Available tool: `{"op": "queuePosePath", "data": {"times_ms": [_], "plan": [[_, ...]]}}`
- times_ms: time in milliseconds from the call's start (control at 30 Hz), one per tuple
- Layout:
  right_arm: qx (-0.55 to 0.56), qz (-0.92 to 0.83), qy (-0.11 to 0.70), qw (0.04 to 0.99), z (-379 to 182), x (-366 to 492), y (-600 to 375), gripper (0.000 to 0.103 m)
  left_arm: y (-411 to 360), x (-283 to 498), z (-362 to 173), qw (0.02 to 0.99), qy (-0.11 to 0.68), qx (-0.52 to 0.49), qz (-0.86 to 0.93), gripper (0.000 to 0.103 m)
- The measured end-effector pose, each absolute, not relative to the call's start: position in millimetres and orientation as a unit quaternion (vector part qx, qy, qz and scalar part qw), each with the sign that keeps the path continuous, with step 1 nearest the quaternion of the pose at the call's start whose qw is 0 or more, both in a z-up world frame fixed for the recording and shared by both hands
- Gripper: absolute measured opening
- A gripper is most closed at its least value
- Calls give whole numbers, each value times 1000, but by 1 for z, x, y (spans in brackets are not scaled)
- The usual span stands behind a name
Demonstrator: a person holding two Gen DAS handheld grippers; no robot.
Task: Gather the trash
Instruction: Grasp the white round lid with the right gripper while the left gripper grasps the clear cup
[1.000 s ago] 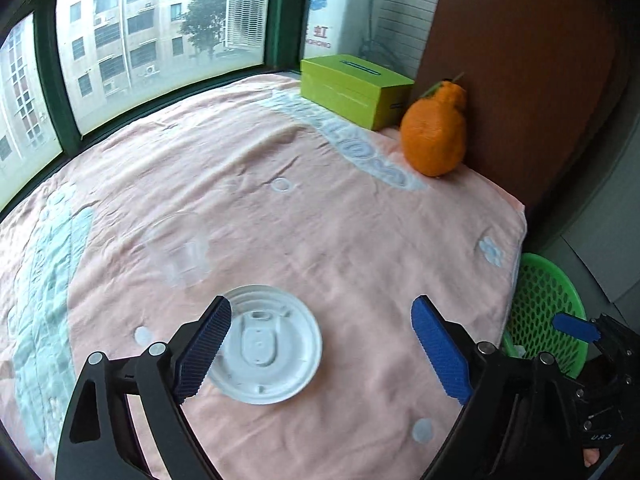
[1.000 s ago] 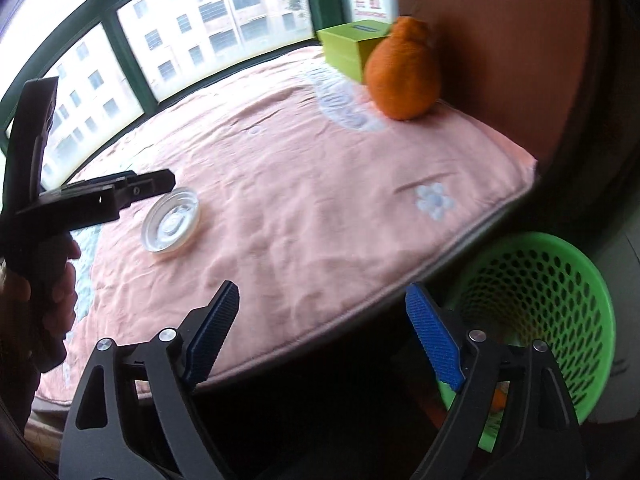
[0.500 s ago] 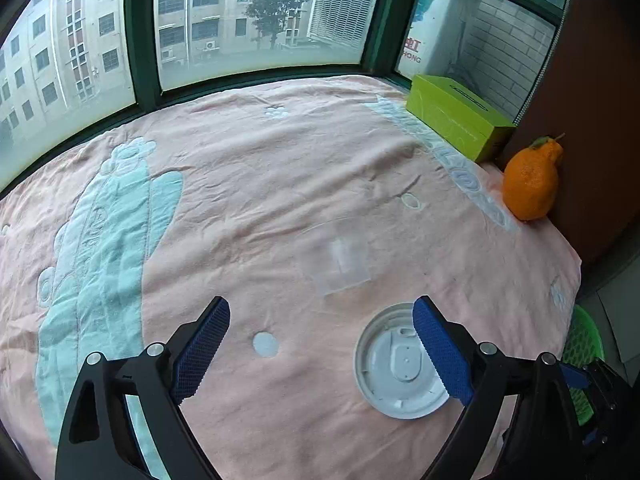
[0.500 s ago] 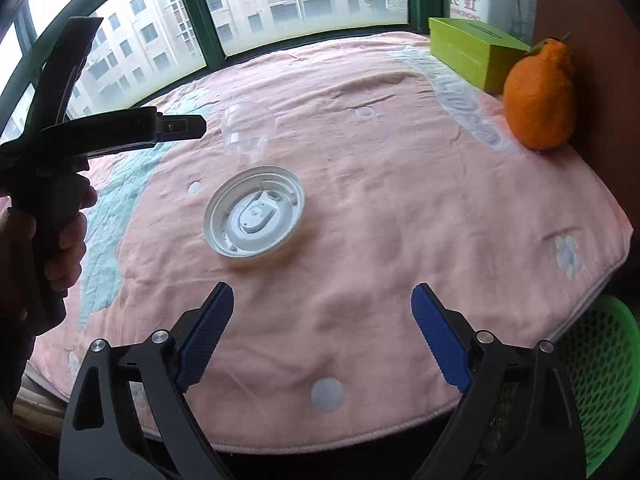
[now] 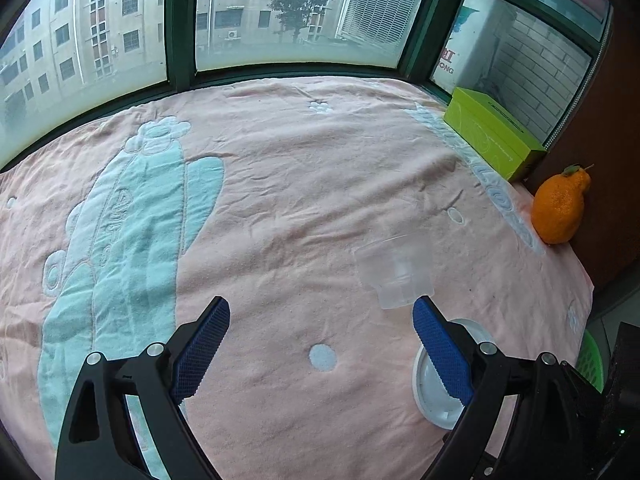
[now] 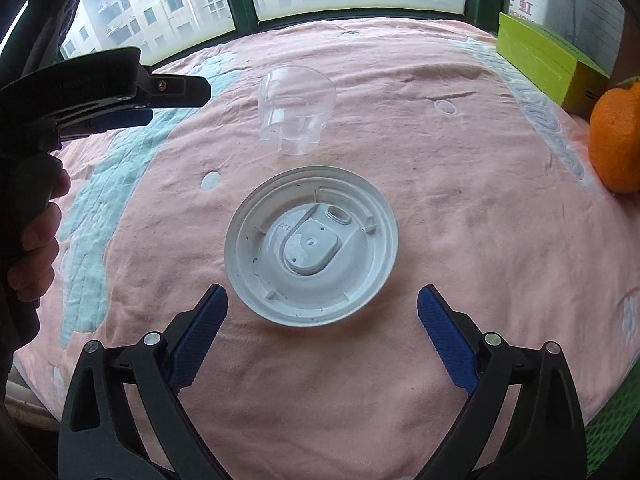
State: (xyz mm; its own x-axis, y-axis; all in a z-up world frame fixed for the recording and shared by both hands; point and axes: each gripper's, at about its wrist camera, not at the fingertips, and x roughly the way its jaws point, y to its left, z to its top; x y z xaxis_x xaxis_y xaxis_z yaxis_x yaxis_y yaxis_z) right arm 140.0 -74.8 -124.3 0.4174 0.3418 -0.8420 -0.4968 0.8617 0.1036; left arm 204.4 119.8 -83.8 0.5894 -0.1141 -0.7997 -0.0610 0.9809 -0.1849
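Observation:
A white plastic lid [image 6: 311,246] lies flat on the pink blanket [image 6: 460,220], just ahead of my open, empty right gripper [image 6: 322,332]. A clear plastic cup [image 6: 296,110] lies on its side beyond the lid. In the left wrist view the cup [image 5: 396,274] is right of centre, and the lid [image 5: 430,396] is partly hidden behind the right finger. My left gripper [image 5: 320,346] is open and empty over the blanket; it also shows in the right wrist view [image 6: 132,92], left of the cup.
An orange citrus fruit [image 5: 560,210] and a green tissue box [image 5: 492,132] sit at the blanket's right edge by a brown wall. A green mesh basket [image 5: 592,364] stands below the right edge. Windows run along the far side.
My right gripper has moved forward over the blanket toward the lid, which is now close and centred. My left gripper has swung left, so the lid and cup now sit at its right.

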Motion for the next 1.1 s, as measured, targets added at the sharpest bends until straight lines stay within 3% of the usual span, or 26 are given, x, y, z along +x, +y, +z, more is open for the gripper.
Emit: {"op": "queuePosePath", "data": {"times_ms": [467, 633, 1100], "plan": [[-112, 223, 462, 851, -137, 152, -51, 98, 120, 214, -100, 880, 466, -91, -26, 90], [-116, 221, 456, 854, -137, 151, -50, 91, 109, 223, -106, 877, 471, -82, -36, 92], [-72, 212, 457, 861, -122, 147, -84, 90, 79, 259, -112, 865, 485, -111, -71, 92]]}}
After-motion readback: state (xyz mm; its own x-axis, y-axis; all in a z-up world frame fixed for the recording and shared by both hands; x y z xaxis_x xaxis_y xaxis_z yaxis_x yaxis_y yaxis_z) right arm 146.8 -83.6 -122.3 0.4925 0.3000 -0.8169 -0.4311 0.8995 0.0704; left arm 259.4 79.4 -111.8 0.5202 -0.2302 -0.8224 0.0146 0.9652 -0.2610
